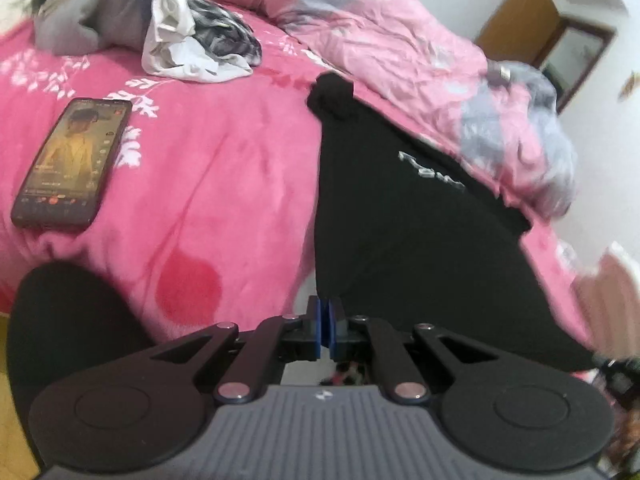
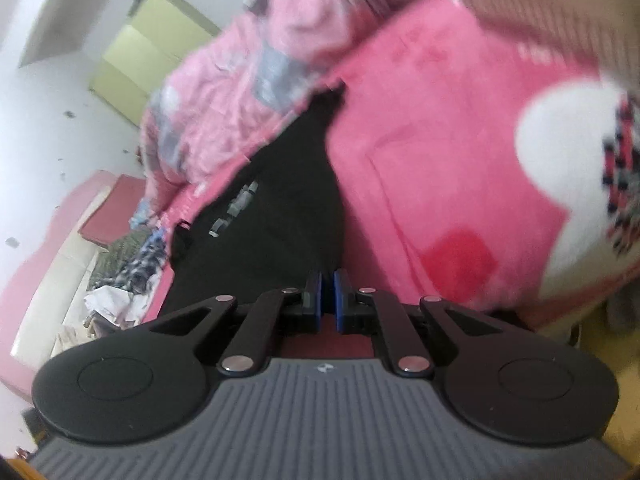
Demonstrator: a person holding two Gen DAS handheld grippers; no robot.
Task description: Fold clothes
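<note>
Left wrist view: both grippers (image 1: 329,322) (image 2: 329,296) pinch the black garment (image 1: 400,220) shut; a thin hem could slip out and spoil the fold.

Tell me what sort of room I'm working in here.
Most likely a bedroom in a home. The black garment lies spread on a bed covered by a pink fleece blanket, with a crumpled pink floral quilt beside it and a pile of unfolded clothes further back.

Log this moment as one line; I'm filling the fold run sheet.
step: folding black garment on pink bedspread | left gripper: shut on black garment | right gripper: shut on black garment | phone: beside garment
</note>
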